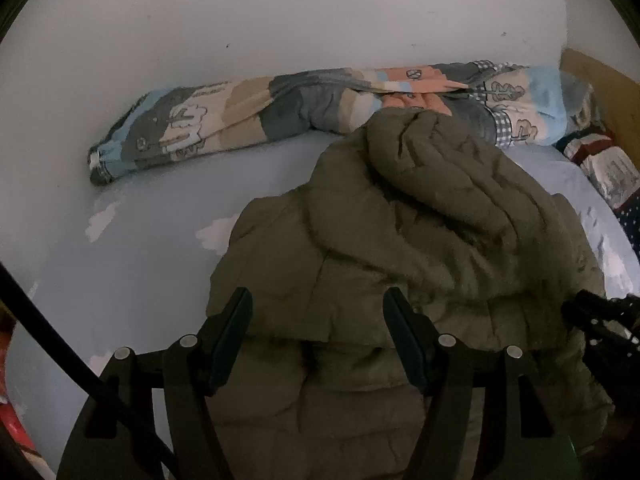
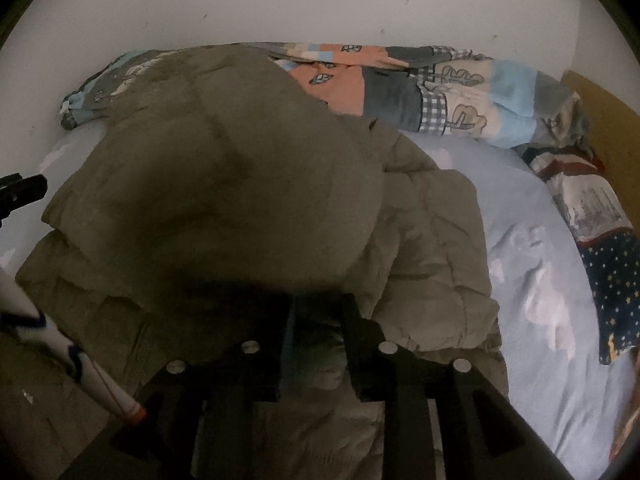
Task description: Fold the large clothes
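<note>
An olive-green quilted jacket (image 1: 400, 240) lies bunched on a pale blue bed sheet (image 1: 132, 248). My left gripper (image 1: 318, 312) is open and empty just above the jacket's near part, its jaws spread wide. My right gripper (image 2: 316, 320) is shut on a fold of the jacket (image 2: 240, 184), and lifted jacket cloth bulges right in front of that camera. The right gripper shows at the right edge of the left wrist view (image 1: 600, 320), and the left gripper shows at the left edge of the right wrist view (image 2: 20, 192).
A rolled patchwork quilt (image 1: 280, 116) lies along the white wall (image 1: 280, 20) at the back. A star-and-stripe patterned cloth (image 2: 592, 232) lies at the bed's right side by a brown headboard (image 2: 608, 120). A white tube with an orange tip (image 2: 96, 376) crosses the lower left.
</note>
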`<state>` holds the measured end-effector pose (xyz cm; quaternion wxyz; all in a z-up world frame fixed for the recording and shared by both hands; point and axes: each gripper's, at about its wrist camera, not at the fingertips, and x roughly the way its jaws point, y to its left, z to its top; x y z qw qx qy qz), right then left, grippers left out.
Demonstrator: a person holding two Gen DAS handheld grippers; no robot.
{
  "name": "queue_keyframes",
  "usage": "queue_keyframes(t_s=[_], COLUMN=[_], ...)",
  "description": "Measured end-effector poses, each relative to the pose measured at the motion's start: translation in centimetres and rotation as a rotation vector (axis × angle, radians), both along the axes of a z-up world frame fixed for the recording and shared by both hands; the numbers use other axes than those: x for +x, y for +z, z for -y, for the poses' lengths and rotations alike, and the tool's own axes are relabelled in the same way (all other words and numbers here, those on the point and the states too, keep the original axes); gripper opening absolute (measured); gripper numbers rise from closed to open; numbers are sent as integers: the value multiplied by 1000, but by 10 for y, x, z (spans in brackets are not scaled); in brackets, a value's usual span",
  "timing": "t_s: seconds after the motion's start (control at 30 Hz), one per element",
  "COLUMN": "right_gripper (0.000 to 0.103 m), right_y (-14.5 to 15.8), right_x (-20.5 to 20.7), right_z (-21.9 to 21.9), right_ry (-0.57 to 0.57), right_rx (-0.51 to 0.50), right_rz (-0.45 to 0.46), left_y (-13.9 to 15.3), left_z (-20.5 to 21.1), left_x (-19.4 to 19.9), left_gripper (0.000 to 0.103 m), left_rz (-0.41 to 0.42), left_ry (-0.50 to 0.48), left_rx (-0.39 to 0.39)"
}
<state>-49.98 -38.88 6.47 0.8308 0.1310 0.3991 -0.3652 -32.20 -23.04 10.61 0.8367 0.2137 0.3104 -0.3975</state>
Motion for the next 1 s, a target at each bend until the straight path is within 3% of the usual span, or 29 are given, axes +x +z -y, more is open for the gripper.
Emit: queue_keyframes(t_s=[0.27, 0.43, 0.53, 0.67, 0.77, 0.83, 1.0], right_gripper=[28, 34, 42, 42, 42, 42, 42], right_y=[25, 75, 98, 107, 93, 70, -14], right_x=[-20, -35, -22, 31, 75, 97, 127], right_z=[-1, 10, 24, 44, 60, 70, 69], right_ry=[-12, -55, -38, -3, -8, -25, -7], right_rx=[30, 39, 70, 60, 91, 115, 199], right_rz=[41, 234, 335, 331, 309, 246, 57], left_y=[3, 4, 4, 4, 4, 5, 5], left_z=[-2, -5, -7, -10, -13, -15, -19], left_x=[5, 12, 16, 26, 32, 37, 44], left_gripper=[67, 67, 68, 68, 68, 68, 68], left_rz=[7, -16, -19, -48, -62, -74, -104], left_ry=[15, 35, 49, 73, 89, 98, 108], left_rx=[-3, -6, -2, -4, -5, -7, -12])
